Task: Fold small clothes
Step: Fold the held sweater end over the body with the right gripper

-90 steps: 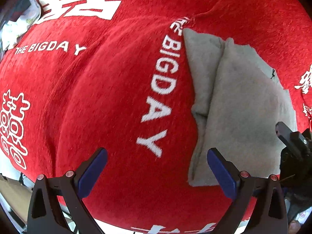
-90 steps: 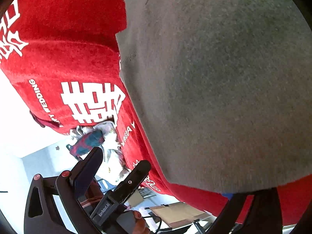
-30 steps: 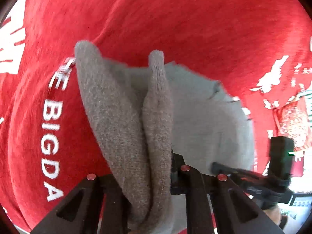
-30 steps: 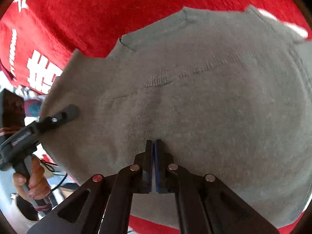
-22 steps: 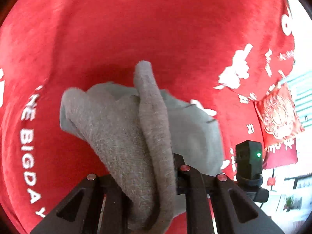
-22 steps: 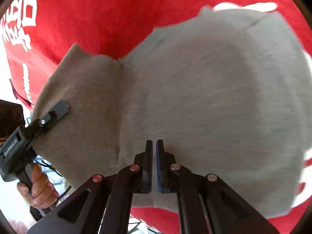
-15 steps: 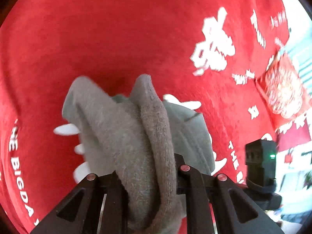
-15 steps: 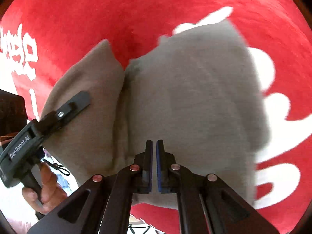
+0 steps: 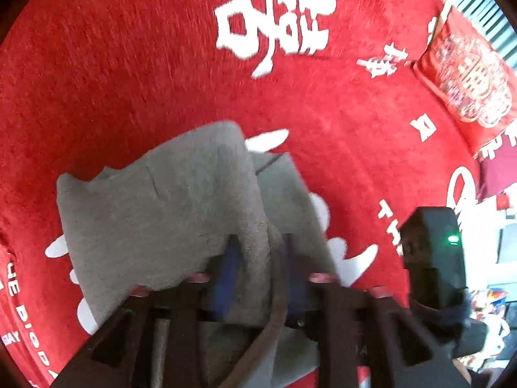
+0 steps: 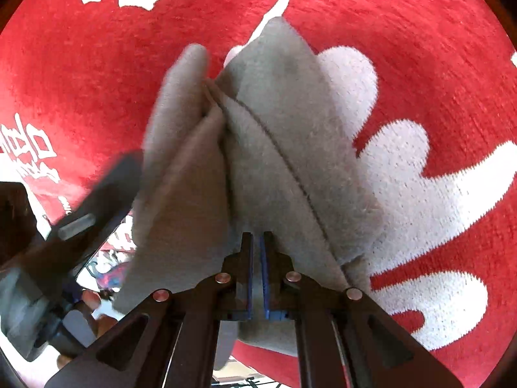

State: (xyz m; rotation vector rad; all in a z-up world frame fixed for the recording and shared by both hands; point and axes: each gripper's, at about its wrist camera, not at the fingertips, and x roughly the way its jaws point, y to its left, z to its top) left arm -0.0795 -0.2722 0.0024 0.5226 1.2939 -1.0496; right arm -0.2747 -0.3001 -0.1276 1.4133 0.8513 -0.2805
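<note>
The left gripper (image 9: 260,258) has just been opened off the grey garment (image 9: 168,207) (fold between the jaws, at six o'clock); the right gripper (image 10: 256,271) is nearly closed on it, so release is judged underway.

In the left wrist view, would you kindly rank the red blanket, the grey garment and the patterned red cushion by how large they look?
1. Red blanket, fills most of the view.
2. Grey garment, though nearness to the camera enlarges it.
3. Patterned red cushion, far off and partly cut by the edge.

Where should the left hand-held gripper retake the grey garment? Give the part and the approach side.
Take the grey garment by the thick folded ridge running up between the fingers of the left hand-held gripper, whose jaws have just been opening with that fold between them. Come straight down from above: the ridge stands proud of the red blanket, while the flat panels probably give little to pinch.
</note>
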